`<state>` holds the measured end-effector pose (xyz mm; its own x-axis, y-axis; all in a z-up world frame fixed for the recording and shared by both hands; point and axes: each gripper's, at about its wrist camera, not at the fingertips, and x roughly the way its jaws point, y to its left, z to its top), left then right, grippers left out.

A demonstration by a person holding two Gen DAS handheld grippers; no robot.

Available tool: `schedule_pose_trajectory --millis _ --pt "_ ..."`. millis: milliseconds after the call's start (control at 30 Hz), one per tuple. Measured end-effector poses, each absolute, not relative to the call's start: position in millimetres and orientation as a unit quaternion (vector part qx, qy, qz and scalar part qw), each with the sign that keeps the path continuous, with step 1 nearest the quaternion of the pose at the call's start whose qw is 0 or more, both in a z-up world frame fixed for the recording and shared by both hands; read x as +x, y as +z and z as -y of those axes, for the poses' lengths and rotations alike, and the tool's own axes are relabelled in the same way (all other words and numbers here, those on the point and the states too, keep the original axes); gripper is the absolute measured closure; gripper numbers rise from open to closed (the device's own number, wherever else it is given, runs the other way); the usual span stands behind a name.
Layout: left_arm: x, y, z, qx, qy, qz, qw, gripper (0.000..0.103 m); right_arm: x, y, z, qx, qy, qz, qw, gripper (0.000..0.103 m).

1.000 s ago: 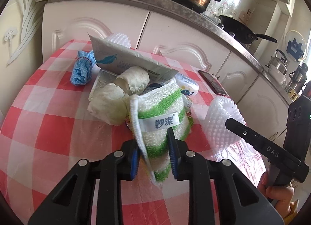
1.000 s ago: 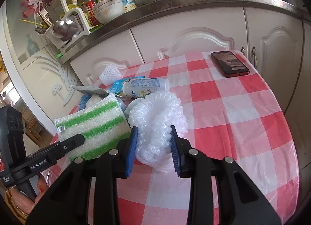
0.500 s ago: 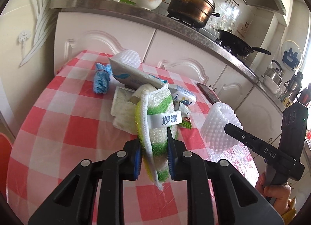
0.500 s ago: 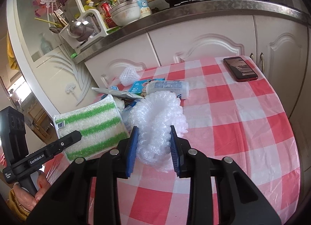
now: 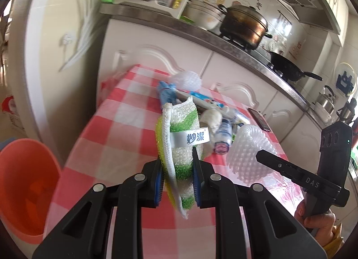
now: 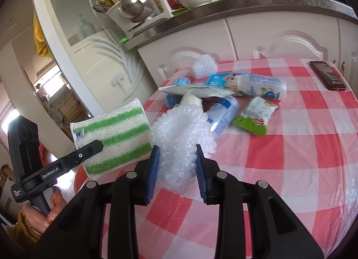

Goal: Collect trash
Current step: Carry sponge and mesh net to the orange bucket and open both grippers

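My left gripper [image 5: 176, 158] is shut on a green-and-white striped sponge cloth [image 5: 182, 131], which hangs upright between its blue pads above the table's left side. That sponge cloth [image 6: 111, 136] also shows at the left of the right wrist view. My right gripper [image 6: 177, 149] is shut on a white foam net sleeve [image 6: 181, 129], held above the checked tablecloth [image 6: 290, 147]. The foam net [image 5: 248, 149] appears to the right in the left wrist view. An orange bin [image 5: 24, 183] stands on the floor at the table's left edge, below and left of the left gripper.
More trash lies on the table: a plastic bottle [image 6: 261, 84], a green-edged packet [image 6: 257, 113], a flat envelope [image 6: 192, 90], another foam net [image 6: 204, 65] and a blue cloth [image 5: 166, 94]. A phone [image 6: 327, 75] lies at the far right. White cabinets and a counter stand behind.
Both grippers have drawn back from the trash pile and swung left, each keeping its load. The orange bin has come into the left wrist view.
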<state>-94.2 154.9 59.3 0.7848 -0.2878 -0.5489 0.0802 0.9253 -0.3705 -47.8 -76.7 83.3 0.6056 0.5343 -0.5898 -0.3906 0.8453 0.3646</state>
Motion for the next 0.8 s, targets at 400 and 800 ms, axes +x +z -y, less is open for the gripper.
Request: schedule_pose_trajectory --millis 400,800 --pt "-141 50 -270 -0.177 0.050 -0.308 0.933 0.080 -48 89 -40 0.047 0.383 -0.380 0.840 0.070" --pt "-163 5 -349 -0.192 0.160 -0.346 0.904 0.080 -38 81 -153 -0.005 0.472 -0.407 0.782 0.068"
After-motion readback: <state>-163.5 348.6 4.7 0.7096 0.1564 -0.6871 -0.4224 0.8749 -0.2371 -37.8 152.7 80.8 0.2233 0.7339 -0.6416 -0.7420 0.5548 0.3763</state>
